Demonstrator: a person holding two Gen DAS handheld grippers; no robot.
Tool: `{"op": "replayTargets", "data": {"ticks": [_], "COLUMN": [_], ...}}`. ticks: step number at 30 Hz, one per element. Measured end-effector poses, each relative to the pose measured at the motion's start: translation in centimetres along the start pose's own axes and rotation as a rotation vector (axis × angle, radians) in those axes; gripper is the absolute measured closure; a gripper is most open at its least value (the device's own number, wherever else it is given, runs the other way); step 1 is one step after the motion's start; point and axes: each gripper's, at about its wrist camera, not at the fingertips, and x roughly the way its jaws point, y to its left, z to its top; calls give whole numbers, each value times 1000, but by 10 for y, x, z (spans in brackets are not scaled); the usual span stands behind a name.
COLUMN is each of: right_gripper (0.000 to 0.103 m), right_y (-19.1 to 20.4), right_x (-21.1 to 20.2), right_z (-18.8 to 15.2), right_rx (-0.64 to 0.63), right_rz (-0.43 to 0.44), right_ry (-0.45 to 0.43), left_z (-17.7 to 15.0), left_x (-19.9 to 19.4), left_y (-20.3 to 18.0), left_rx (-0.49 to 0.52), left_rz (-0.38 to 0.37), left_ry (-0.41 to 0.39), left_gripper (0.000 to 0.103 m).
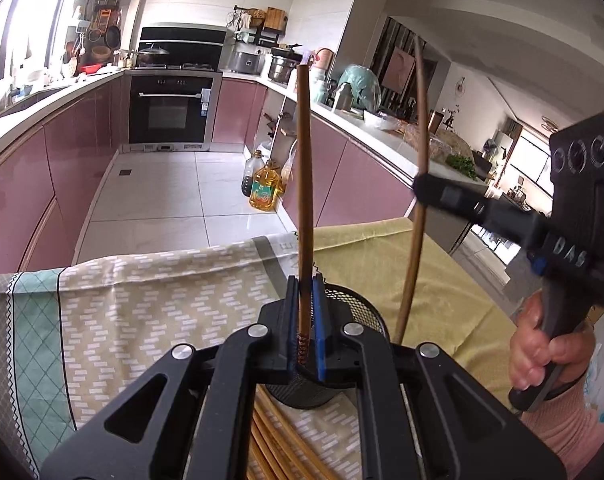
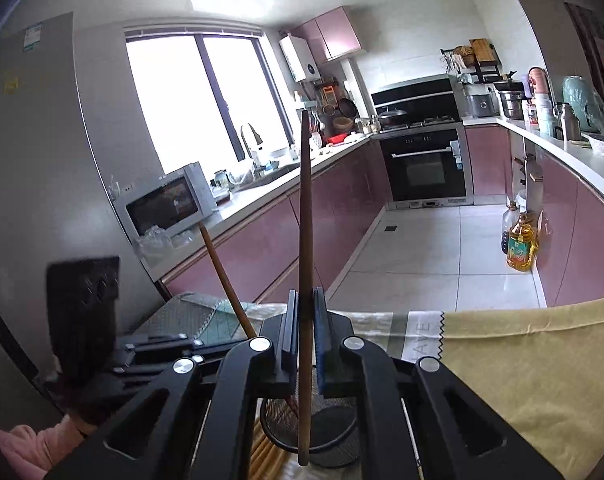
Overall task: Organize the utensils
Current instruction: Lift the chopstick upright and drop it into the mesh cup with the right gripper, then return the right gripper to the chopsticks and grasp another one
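My left gripper (image 1: 305, 320) is shut on a brown chopstick (image 1: 304, 184) held upright over a black mesh holder (image 1: 357, 312). My right gripper (image 2: 304, 336) is shut on a second brown chopstick (image 2: 305, 240), also upright, its lower end above the same mesh holder (image 2: 325, 432). The right gripper also shows in the left wrist view (image 1: 425, 190), clamping its chopstick (image 1: 415, 240) over the holder. The left gripper's chopstick shows in the right wrist view (image 2: 222, 272). Several pale chopsticks (image 1: 278, 440) lie on the cloth beside the holder.
A patterned cloth (image 1: 142, 312) and a yellow cloth (image 1: 421, 264) cover the table. Beyond its far edge are a tiled floor, pink cabinets (image 1: 62, 168), an oven (image 1: 170, 112) and oil bottles (image 1: 264, 190). A microwave (image 2: 170, 204) stands on the left counter.
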Motion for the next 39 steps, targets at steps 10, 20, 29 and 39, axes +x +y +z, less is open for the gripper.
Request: {"op": "replayTargets", "data": {"ticks": [10,20,29,39], "right_gripper": [97,96,72,60], "right_y": [-4,-16,-12,-1], "right_x": [31,78,75,8], "right_z": [-7,-36,-35,-47], "right_rx": [3,20,-2,-16], "right_rz": [-15,-73,-154,-160], "right_ry": [113,305,256,138], "left_z": [-10,-13,-24,-75], "left_x": [18,33,10,-18], "left_y": [14,28,34,56], "left_rx": [20,-1,-3,13], "left_rz": [2,13,73,199], "left_ry": [56,79,27,85], "left_gripper": [95,95,84,67]}}
